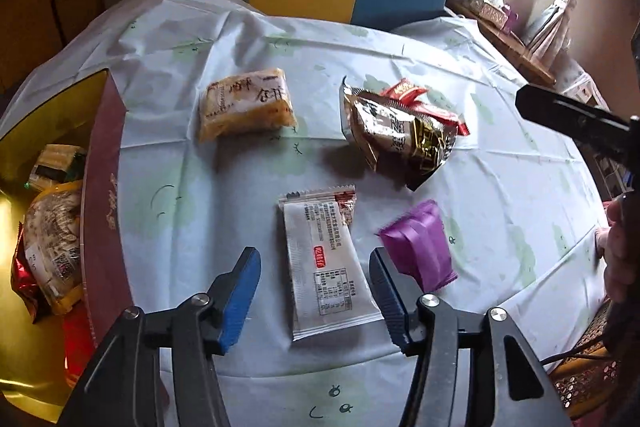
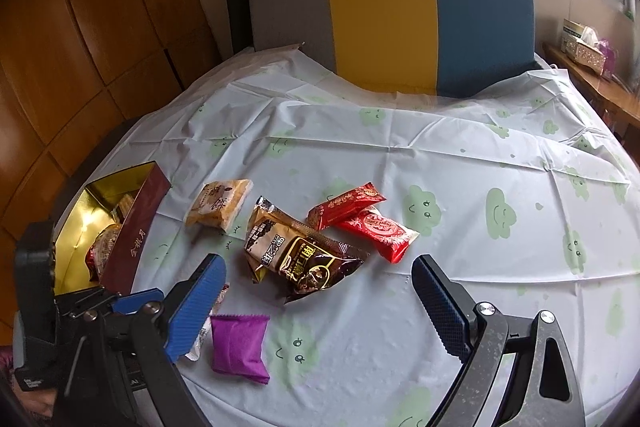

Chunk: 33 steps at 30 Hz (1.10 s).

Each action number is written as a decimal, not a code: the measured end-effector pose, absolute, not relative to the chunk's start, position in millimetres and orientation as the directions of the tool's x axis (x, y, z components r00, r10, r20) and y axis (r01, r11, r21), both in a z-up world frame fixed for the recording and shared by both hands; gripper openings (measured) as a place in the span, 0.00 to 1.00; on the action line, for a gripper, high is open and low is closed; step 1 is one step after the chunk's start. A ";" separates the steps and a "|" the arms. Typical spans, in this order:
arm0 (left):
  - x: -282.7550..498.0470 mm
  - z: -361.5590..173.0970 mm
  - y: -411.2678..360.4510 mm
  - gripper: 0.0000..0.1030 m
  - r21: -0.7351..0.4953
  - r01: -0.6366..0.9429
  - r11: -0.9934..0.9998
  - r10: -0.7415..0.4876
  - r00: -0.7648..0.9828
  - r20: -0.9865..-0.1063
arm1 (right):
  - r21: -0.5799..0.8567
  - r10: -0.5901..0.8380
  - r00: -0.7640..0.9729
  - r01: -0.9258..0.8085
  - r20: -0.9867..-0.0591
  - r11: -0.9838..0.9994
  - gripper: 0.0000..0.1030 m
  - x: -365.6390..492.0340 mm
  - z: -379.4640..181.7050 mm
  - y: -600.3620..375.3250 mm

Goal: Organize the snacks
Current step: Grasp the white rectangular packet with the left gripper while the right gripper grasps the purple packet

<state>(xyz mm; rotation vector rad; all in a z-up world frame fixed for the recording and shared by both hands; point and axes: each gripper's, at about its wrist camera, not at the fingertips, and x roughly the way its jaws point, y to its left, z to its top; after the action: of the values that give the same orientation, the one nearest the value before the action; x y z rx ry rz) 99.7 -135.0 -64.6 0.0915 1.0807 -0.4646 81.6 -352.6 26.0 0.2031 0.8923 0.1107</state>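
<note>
The white packet (image 1: 326, 267) lies flat on the worktop (image 1: 500, 187) between my left gripper's (image 1: 316, 291) wide-spread blue fingers (image 1: 240, 291), touched by neither. In the right wrist view my own finger covers nearly all of it; only a sliver shows. The purple packet (image 1: 420, 247) lies just beside it, partly behind my left gripper's other finger. Further out sit the yellow cake (image 1: 246, 105) and the brown bag (image 1: 400, 139), which overlaps a red packet so only its end shows from the left; from the right I see two red packets (image 2: 360, 219) touching each other behind the bag.

My right gripper (image 2: 316, 299) hangs wide too, holding nothing, over bare cloth near the purple packet.

The box (image 1: 102, 195) stands at the worktop's left edge, its wall hiding much of the inside; several packets (image 1: 52, 247) lie in it, print too blurred to read. A chair back (image 2: 392, 19) rises behind the worktop. A cluttered shelf (image 2: 592, 83) under the window is hard to make out.
</note>
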 end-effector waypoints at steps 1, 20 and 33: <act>100.6 -66.6 -138.9 0.56 -0.136 0.409 0.902 -0.306 0.386 -0.870 | 0.224 0.181 0.621 -0.009 -0.762 0.974 0.92 82.0 25.5 -353.1; 77.3 -60.3 -118.1 0.33 -0.079 0.381 0.921 -0.266 0.469 -0.842 | 0.242 0.312 0.413 -0.212 -0.856 0.947 0.66 85.3 -13.6 -300.0; 59.3 -19.9 -89.6 0.33 -0.071 0.348 0.935 -0.273 0.576 -0.770 | 0.250 0.319 0.318 -0.238 -0.893 0.938 0.60 85.2 -49.8 -272.3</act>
<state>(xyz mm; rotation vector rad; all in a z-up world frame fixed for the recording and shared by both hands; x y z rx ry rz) 59.3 -89.6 -19.9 0.0915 0.8853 -0.3645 85.2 -272.3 -49.8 0.0772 1.1925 0.3671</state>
